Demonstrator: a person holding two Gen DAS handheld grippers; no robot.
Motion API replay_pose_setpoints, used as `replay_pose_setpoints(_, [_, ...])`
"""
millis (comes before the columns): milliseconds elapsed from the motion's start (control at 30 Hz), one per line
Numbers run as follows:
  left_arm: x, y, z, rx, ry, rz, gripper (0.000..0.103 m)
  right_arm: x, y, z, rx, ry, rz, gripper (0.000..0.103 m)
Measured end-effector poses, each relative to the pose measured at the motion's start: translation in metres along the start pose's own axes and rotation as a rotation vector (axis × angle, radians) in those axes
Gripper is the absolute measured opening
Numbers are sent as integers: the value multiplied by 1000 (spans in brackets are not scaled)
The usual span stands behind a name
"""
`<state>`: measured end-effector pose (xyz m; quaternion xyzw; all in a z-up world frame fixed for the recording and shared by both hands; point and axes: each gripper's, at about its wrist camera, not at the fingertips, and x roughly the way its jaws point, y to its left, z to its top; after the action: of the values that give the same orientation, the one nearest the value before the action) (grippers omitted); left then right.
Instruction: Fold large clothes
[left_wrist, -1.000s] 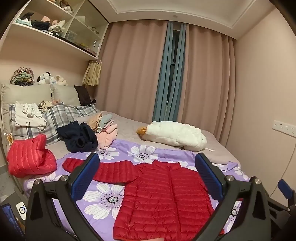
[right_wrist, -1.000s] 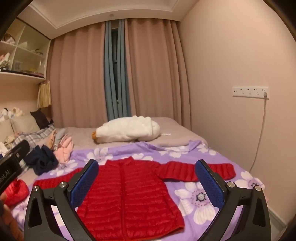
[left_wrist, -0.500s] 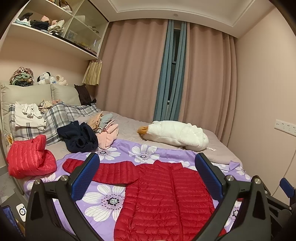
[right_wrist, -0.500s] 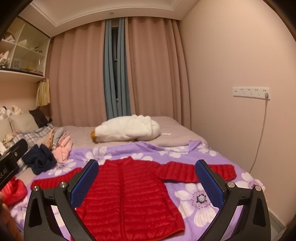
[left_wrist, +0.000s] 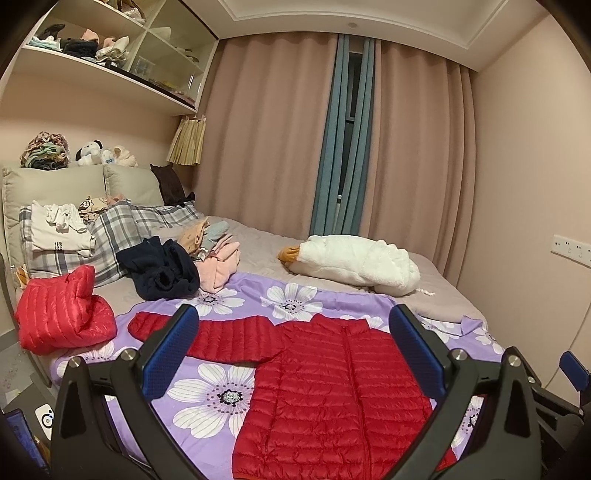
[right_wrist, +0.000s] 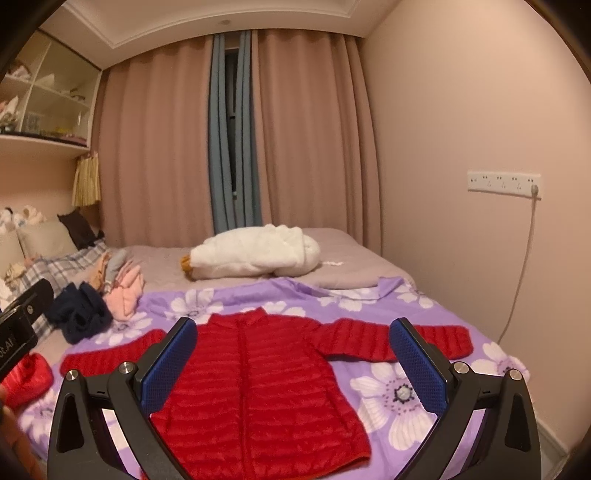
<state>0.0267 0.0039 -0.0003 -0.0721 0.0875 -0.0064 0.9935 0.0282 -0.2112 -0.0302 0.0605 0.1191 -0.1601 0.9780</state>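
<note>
A red quilted down jacket (left_wrist: 332, 387) (right_wrist: 258, 384) lies flat on the purple flowered sheet (left_wrist: 207, 398) (right_wrist: 406, 395), front up, zipped, both sleeves spread sideways. My left gripper (left_wrist: 291, 328) hangs above the jacket's left side, open, nothing between its blue pads. My right gripper (right_wrist: 291, 332) hovers over the jacket's body and right sleeve, open and holding nothing. Neither gripper touches the cloth.
A second red jacket (left_wrist: 59, 310) sits bundled at the bed's left edge. A dark blue garment (left_wrist: 162, 273), pink clothes (left_wrist: 218, 266) and a white fluffy coat (left_wrist: 354, 262) lie further back. Plaid pillows (left_wrist: 110, 236) rest at the headboard. A wall with sockets (right_wrist: 502, 181) bounds the right.
Both views have risen and drawn back slightly, so the jacket sits a little lower and further off. The jacket has not moved and both grippers stay open.
</note>
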Motion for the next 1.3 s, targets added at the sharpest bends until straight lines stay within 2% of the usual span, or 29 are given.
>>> replay_pose_setpoints(133, [0,-1,-1,10,1,6,103,-1,0,1,10,3,22,103])
replay_pose_setpoints(1300, [-8,0,1,18,-8,12,103,-1,3,5,-10,-3,23,103])
